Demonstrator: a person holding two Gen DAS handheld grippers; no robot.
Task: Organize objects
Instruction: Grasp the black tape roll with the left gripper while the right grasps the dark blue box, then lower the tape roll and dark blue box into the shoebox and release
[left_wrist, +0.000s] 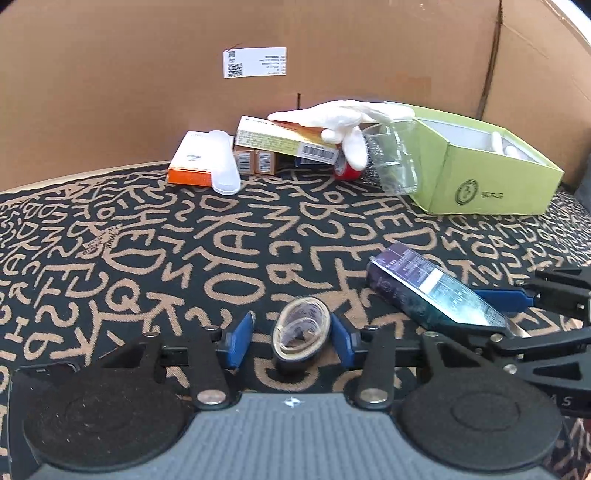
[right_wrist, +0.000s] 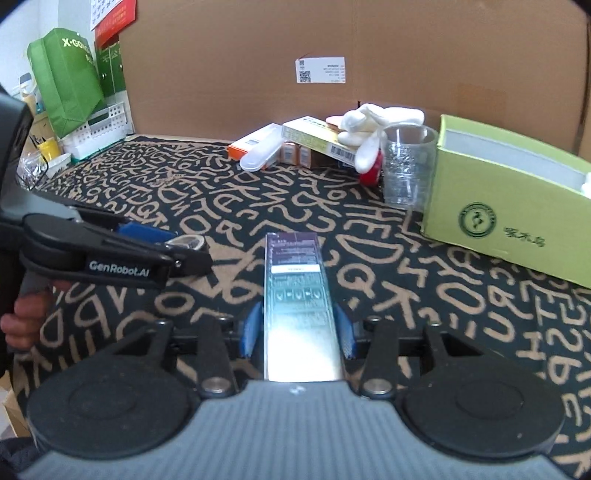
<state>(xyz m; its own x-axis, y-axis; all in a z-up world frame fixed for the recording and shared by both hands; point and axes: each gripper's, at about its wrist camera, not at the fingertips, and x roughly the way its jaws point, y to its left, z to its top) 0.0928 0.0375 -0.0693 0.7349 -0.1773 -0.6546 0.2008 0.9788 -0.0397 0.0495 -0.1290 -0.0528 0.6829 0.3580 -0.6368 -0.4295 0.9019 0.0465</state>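
My left gripper (left_wrist: 291, 338) straddles tape roll (left_wrist: 301, 338), not clamped; right gripper (right_wrist: 297, 334) clamped on dark box (right_wrist: 297, 295). Green box (right_wrist: 517, 206) nearly empty; back pile (left_wrist: 266, 151) unsorted.

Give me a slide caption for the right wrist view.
Right gripper clamps a dark box above the patterned cloth.

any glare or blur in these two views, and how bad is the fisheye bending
Right wrist view: strong glare whitens the near end of the dark box held in the right gripper; corners vignette black. Left wrist view: the cardboard wall bows at the edges, and the tape roll between the left gripper fingers stays fairly sharp.
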